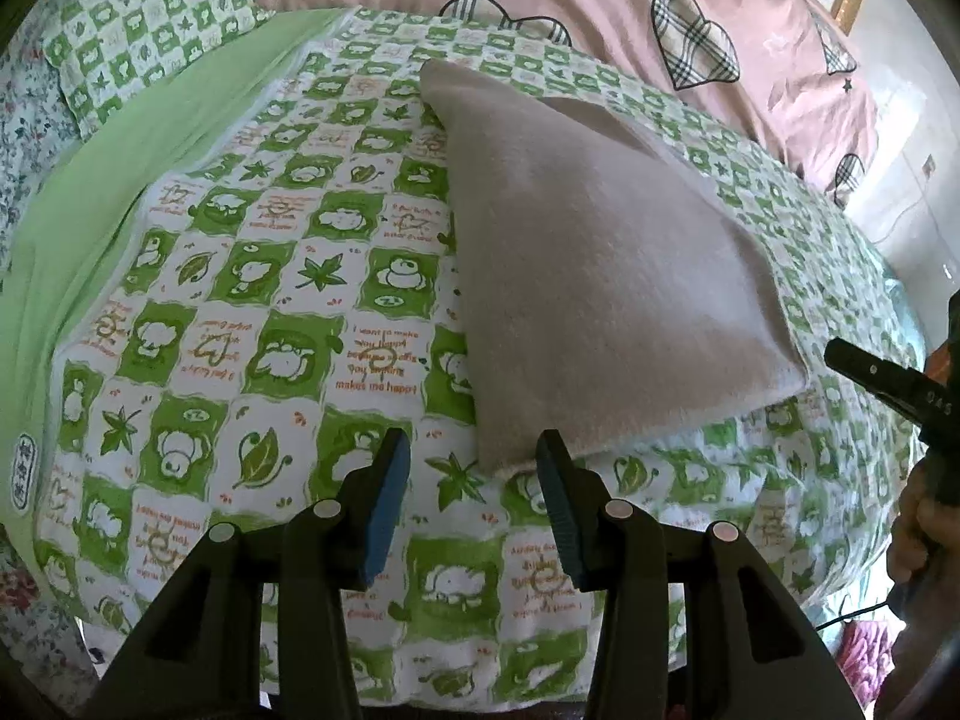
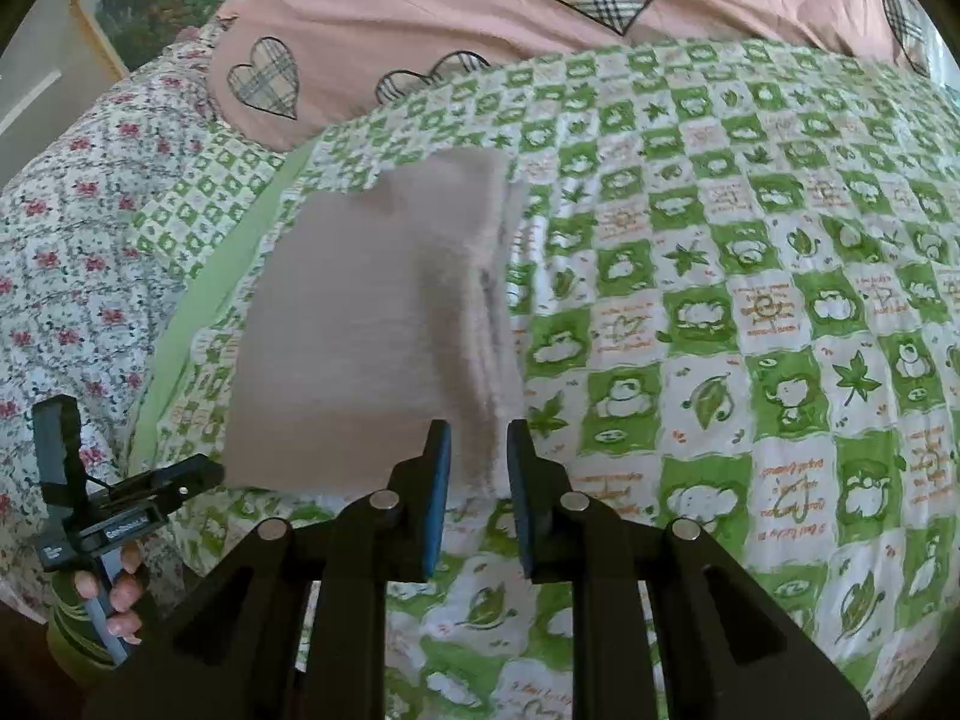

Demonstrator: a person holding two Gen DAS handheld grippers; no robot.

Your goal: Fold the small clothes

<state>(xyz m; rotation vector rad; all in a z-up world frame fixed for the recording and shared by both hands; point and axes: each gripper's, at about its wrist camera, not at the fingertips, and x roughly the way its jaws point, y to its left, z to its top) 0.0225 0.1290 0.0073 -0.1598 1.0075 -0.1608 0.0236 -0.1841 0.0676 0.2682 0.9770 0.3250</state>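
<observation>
While the folded beige garment (image 1: 606, 276) lies flat on the green checked bedspread (image 1: 252, 276), we see plenty of bare spread to its left in the left wrist view and to its right in the right wrist view. A pink duvet with plaid hearts (image 1: 600, 6) bounds the far side, and a checked pillow (image 1: 150, 42) sits at the far left corner beside a plain green strip of sheet (image 1: 120, 180). The garment's stacked edges show along its right side in the right wrist view.

Both of our hands point steeply down toward the near edge of the garment. From the right wrist view we see fingers (image 2: 123, 594) wrapped round the handle of the left tool.

Our left tool (image 1: 474, 462) stands moderately apart, its right pad at the garment's near corner, nothing pinched. Our right tool (image 2: 480, 450) is narrowly parted; the garment's near edge shows in the gap, but the pads do not press it.
</observation>
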